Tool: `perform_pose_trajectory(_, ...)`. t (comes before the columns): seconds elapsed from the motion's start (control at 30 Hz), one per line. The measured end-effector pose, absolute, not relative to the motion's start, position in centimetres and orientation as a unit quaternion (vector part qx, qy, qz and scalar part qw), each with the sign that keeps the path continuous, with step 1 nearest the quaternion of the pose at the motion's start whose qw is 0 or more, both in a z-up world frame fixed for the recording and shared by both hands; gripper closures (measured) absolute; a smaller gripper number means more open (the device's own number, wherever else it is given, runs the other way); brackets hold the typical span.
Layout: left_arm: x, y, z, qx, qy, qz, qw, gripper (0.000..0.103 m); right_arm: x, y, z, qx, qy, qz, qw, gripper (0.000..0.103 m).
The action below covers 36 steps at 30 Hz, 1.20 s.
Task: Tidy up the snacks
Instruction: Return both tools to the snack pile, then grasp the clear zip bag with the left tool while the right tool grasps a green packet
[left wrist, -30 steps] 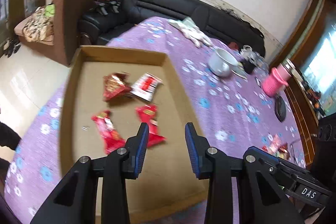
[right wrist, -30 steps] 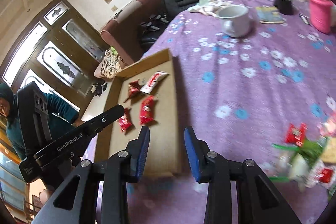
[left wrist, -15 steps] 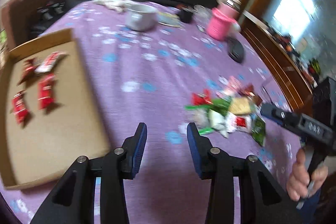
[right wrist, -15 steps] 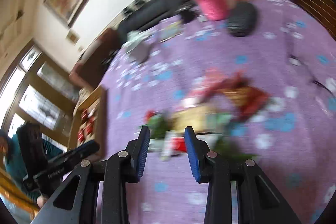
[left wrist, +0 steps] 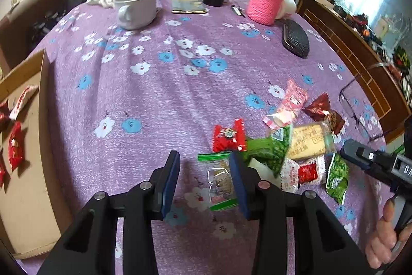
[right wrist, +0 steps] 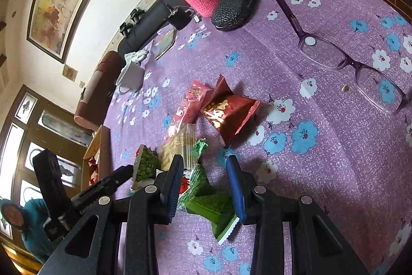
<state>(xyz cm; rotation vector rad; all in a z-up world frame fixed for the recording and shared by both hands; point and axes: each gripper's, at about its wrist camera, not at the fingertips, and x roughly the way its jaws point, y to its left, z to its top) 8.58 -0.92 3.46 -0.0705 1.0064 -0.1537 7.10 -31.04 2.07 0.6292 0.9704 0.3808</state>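
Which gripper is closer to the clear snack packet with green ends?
Left. The left gripper is open, the clear packet partly between its fingers. The right gripper is open over a green packet, beyond the pile.

The cardboard tray (left wrist: 28, 146) runs off the left wrist view's edge at nine o'clock — its red packets (left wrist: 15, 146) are partly cut. The right finger (left wrist: 238, 182) hides part of the clear wrapper (left wrist: 220, 179). At four o'clock the right gripper (left wrist: 370, 161) is cropped.
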Motion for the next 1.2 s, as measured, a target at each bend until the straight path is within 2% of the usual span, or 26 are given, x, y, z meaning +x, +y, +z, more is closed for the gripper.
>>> perform_pose_trajectory(0.13, 8.3, -1.3, 3.4, -0.033, 0.483, -0.09, 0.87, 0.05, 7.0, -31.0, 2.1, 0.286, 0.457, 0.169, 0.825, 0.06)
perform_pose_trajectory(0.33, 8.0, -2.3, 1.9, -0.023, 0.483, -0.11, 0.868, 0.05, 7.3, -30.8, 1.5, 0.274, 0.473, 0.159, 0.822, 0.059)
perform_pose_trajectory(0.4, 7.8, -2.4, 1.8, -0.02, 0.474, -0.107, 0.874, 0.055, 7.2, -30.5, 1.2, 0.268, 0.482, 0.164, 0.818, 0.057)
perform_pose_trajectory(0.47, 7.8, -1.9, 1.7, -0.02, 0.463, -0.101, 0.88, 0.071, 6.9, -30.1, 1.1, 0.26, 0.486, 0.174, 0.816, 0.055)
perform_pose_trajectory(0.53, 8.1, -1.0, 1.7, -0.033, 0.462, -0.102, 0.881, 0.072, 6.4, -29.4, 1.3, 0.241, 0.486, 0.189, 0.819, 0.041)
perform_pose_trajectory(0.6, 8.3, -0.3, 1.8, -0.039, 0.46, -0.104, 0.881, 0.072, 5.9, -28.7, 1.6, 0.215, 0.484, 0.201, 0.824, 0.034)
perform_pose_trajectory(0.8, 8.6, 0.0, 1.7, -0.035, 0.454, -0.099, 0.885, 0.072, 4.7, -26.0, 2.2, 0.103, 0.47, 0.202, 0.853, 0.034)
perform_pose_trajectory(0.83, 8.6, -0.1, 1.7, -0.034, 0.453, -0.098, 0.885, 0.072, 4.5, -25.4, 2.1, 0.078, 0.469, 0.197, 0.857, 0.037)
perform_pose_trajectory(0.87, 8.6, 0.0, 1.6, -0.034, 0.453, -0.098, 0.886, 0.072, 4.4, -24.6, 1.8, 0.045, 0.473, 0.185, 0.86, 0.058)
perform_pose_trajectory(0.9, 8.7, 0.0, 1.6, -0.035, 0.452, -0.098, 0.886, 0.072, 4.3, -24.2, 1.6, 0.027, 0.472, 0.179, 0.863, 0.074)
perform_pose_trajectory(1.03, 8.7, 0.3, 1.6, -0.039, 0.451, -0.093, 0.887, 0.072, 4.0, -24.0, 2.0, 0.014, 0.463, 0.17, 0.87, 0.076)
perform_pose_trajectory(1.2, 8.5, 0.9, 2.3, -0.054, 0.439, -0.09, 0.892, 0.072, 3.6, -25.9, 3.9, 0.068, 0.424, 0.165, 0.888, 0.076)
